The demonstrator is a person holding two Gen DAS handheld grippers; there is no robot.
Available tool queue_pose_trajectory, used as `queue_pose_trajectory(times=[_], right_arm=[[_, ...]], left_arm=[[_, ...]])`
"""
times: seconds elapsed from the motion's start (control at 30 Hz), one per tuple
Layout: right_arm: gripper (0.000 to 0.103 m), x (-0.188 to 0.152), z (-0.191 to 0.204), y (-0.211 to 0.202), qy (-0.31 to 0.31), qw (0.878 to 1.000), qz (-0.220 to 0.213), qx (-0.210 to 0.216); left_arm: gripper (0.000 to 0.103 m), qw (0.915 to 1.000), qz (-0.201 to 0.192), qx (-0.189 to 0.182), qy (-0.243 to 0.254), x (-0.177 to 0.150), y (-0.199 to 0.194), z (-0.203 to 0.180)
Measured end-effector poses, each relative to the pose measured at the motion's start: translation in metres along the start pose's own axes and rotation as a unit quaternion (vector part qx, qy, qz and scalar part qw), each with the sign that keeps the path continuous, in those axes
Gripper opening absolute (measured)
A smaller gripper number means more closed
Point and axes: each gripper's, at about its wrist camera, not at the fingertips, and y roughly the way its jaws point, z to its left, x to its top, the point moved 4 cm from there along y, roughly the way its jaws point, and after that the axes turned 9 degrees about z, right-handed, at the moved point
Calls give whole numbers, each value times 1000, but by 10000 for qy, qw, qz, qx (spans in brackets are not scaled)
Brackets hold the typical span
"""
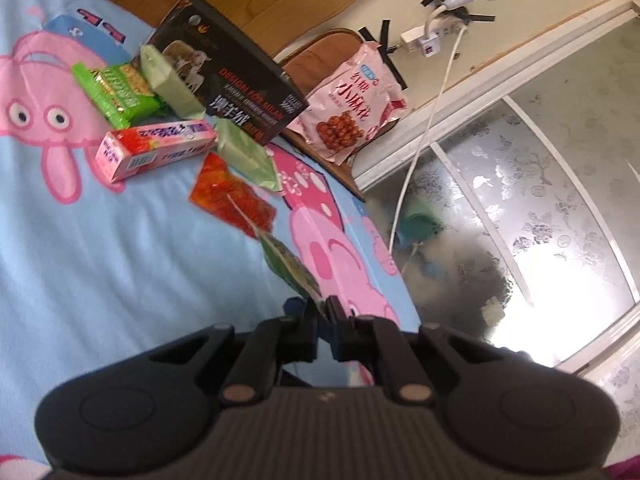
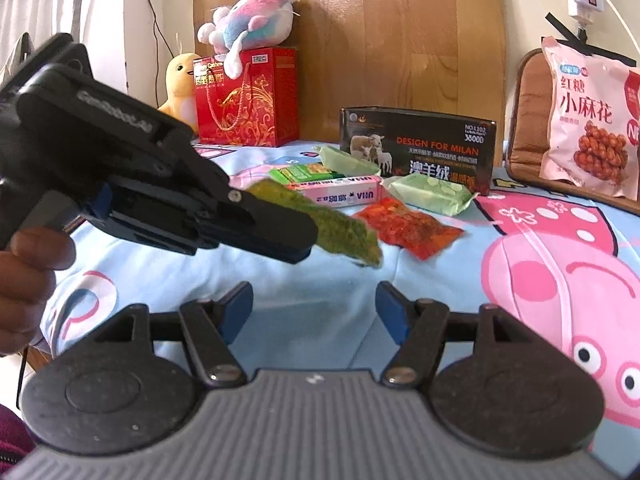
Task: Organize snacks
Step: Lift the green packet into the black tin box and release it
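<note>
My left gripper [image 1: 322, 308] is shut on a green snack packet [image 1: 292, 266] and holds it above the bed; in the right wrist view the same gripper [image 2: 308, 240] carries the packet [image 2: 340, 224] in the air. My right gripper [image 2: 316, 304] is open and empty, low over the blue sheet. On the bed lie a red snack packet [image 2: 412, 226], a pink box [image 2: 344, 194], a green bar [image 2: 308, 172] and two pale green packets [image 2: 432, 192] beside a black box [image 2: 420, 144].
A pink bag of twists [image 2: 592, 120] leans on a brown cushion [image 2: 528, 120] at the right. A red gift box [image 2: 248, 96] with plush toys [image 2: 248, 20] stands against the wooden headboard. A power strip and cable [image 1: 424, 36] hang on the wall.
</note>
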Motion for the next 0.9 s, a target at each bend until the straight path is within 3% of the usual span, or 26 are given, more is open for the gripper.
queue_pose_trajectory(times=[0.17,0.27,0.4,0.43,0.9], right_arm=[[67,5,-1,3,-10,9999,-18,-102],[49,8,-4,4,54,9998,-47,-167],[16,10,-8,3,163,9997,-99,-178],[14,11,-9,2,181,9995,-139,-202],[8,20,-16,0,346,9982,-432,-223]], left_arm=[[6,10000,-10,-51,26,0,-3,-2],[6,10000,-13,-74,48,0,-4,-4],[6,9999,-34,-87,78,2,-6,-5],[6,9999,-36,-91,82,3,-6,-5],[6,9998,-36,-150,131,7,-7,-7]])
